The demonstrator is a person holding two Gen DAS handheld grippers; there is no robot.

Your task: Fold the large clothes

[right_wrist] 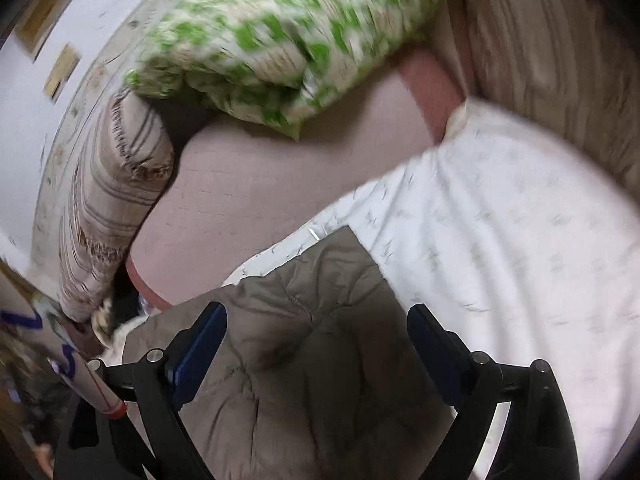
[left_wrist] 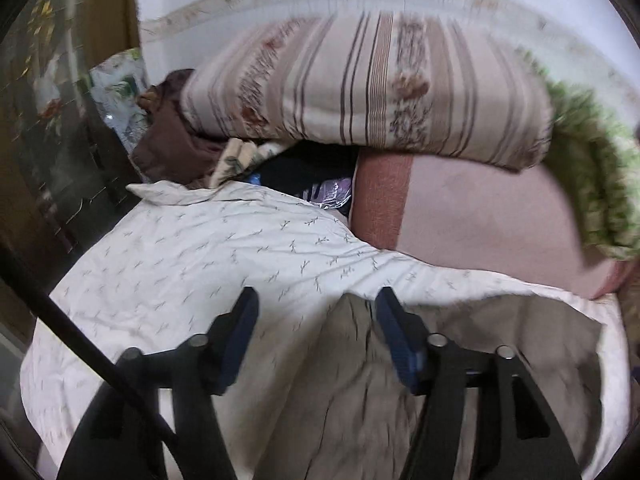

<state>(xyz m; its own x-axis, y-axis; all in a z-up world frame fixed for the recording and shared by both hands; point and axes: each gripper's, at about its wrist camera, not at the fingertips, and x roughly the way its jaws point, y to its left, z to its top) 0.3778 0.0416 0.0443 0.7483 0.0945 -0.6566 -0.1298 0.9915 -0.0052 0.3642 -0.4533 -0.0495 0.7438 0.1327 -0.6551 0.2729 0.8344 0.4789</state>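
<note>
Left wrist view: left gripper [left_wrist: 316, 300] hangs over the bed w/ its blue fingers [left_wrist: 246, 320] spread apart, nothing between them, no cloth pinched. Below it lies the task garment, a grey-beige quilted jacket [left_wrist: 352, 392], spread flat on a white sheet w/ small twig print [left_wrist: 192, 264]. The jacket's upper edge sits right under the fingertips; whether they touch it can't be told, pic is blurred. Beyond the jacket, further up the bed, a pink blanket w/ a darker rust band [left_wrist: 472, 216]. On top of that blanket, a striped floral quilt roll [left_wrist: 368, 84]. Right of the quilt roll, edge of a green-and-white bedding bundle [left_wrist: 592, 184]. Left of the quilt roll, a brown cloth [left_wrist: 172, 144].

Right wrist view: right gripper [right_wrist: 316, 316] has its fingers [right_wrist: 200, 344] spread very wide, empty, poised above the same quilted jacket [right_wrist: 304, 364]. Jacket lies on the white sheet [right_wrist: 500, 216], its far corner pointing toward the pink blanket [right_wrist: 280, 168]. Beyond the jacket, the green-and-white bundle [right_wrist: 280, 36] rests on the blanket; left of the jacket, the striped quilt roll [right_wrist: 112, 192]. Heavy motion blur here.
</note>
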